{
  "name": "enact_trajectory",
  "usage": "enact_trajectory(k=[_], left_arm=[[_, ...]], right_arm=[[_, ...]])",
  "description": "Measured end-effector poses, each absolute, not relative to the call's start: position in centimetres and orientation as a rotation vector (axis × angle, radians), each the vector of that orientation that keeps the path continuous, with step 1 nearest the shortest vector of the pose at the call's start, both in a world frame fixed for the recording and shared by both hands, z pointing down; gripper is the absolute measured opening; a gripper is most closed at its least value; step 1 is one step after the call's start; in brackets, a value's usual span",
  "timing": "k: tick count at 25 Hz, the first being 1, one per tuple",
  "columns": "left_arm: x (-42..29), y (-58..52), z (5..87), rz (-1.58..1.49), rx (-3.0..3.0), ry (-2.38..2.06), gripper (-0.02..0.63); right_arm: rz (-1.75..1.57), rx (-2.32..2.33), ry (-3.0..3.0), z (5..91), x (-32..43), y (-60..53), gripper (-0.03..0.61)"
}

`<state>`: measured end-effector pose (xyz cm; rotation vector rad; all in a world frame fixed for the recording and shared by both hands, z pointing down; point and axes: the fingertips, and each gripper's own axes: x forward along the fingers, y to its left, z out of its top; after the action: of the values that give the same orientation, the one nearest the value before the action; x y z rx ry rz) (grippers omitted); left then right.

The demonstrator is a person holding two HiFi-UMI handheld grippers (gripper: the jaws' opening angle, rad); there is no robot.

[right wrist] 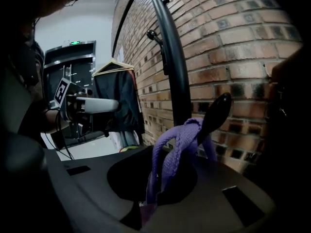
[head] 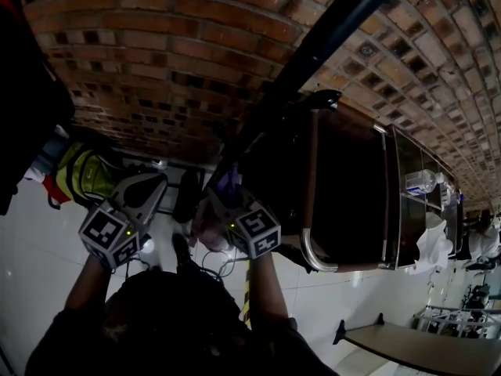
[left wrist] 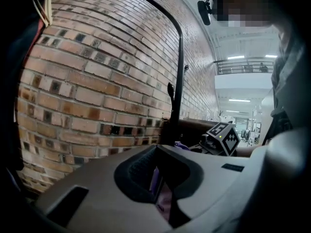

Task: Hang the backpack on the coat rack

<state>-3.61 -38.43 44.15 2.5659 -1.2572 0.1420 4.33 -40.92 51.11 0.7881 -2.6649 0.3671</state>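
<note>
Right gripper view centres on the purple woven carry loop (right wrist: pixel 177 144) of the pink and purple fabric backpack (head: pixel 205 229). The loop arches up out of the right hand-held gripper (right wrist: pixel 150 198), whose jaws are clamped tight on its lower end. It appears to wrap the rounded black hook (right wrist: pixel 217 111) jutting from the black metal coat rack pole (right wrist: pixel 175 67) (a strand shows on each side of the peg). In the head view the bag's body sits low between the two tools, close to the pole, but it is too dark to read well. The left hand-held gripper (left wrist: pixel 162 195) is pinched on a fold of the backpack's pinkish-purple cloth. A red brick wall (right wrist: pixel 233 42) stands behind.

I judge the step in hand to be seating the loop on the hook. Next, the loop should settle towards the hook's root and take the weight before either grip lets go. If released too soon, it may slide off the tip.
</note>
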Motion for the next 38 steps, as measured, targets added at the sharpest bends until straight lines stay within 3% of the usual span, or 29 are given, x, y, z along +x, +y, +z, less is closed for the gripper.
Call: enact_trajectory(k=[5,10,17,25,32,38], left_arm=[[-3.7,-37.1,44.4,0.157,2.58,-1.245,0.04],[-3.8,-35.5,44.2,0.156,2.582,-1.236,0.04],[-4.7,-33.1,44.5,0.156,2.586,-1.227,0.04],[-5.9,-29.6,43.7,0.149,2.611,-1.201,0.04],[-7.5,-24.6,42.2,0.122,2.664,-1.154,0.04],[-8.9,-19.1,41.8,0.096,2.683,-1.081,0.04]], right_arm=[[0.412,0.929,-2.664,51.8,5.0,-41.4,0.024],[0.462,1.095,-2.682,52.4,6.1,-41.5,0.089],[0.393,1.245,-2.646,52.4,8.9,-39.2,0.129],[0.33,1.554,-2.673,47.7,12.5,-34.6,0.128],[0.178,1.573,-2.746,42.6,9.3,-27.8,0.021],[0.246,1.588,-2.821,41.1,6.4,-20.9,0.012]])
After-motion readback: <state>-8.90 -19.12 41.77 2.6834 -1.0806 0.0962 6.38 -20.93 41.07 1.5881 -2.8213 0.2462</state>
